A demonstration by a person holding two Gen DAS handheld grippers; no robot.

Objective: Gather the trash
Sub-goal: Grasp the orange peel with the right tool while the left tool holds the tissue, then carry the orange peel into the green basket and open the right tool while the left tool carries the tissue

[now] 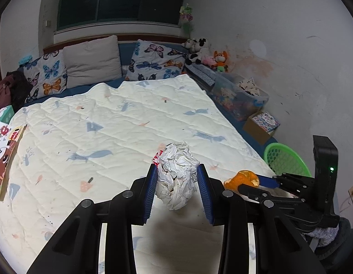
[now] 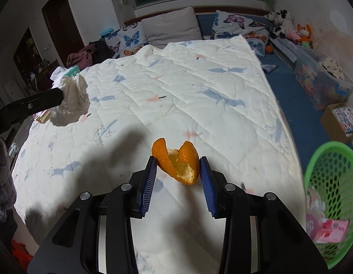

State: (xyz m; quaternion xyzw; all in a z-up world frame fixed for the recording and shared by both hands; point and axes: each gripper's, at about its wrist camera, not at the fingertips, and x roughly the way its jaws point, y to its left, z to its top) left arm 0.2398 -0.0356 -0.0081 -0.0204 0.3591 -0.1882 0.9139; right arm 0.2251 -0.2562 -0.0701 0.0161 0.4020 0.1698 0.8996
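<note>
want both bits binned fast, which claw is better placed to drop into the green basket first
Right. The right claw, holding the orange peel, sits nearer the green basket; the left claw with the crumpled paper is farther.

A crumpled white paper ball [image 1: 177,178], creased and matt, is showing at lower centre. The orange peel [image 2: 177,163] is looking waxy outside, pithy and rough inside. The cream quilted cloth bedspread [image 1: 121,123] is lying soft and matt. At right, the green perforated plastic basket [image 2: 332,182] is shining slightly.
</note>
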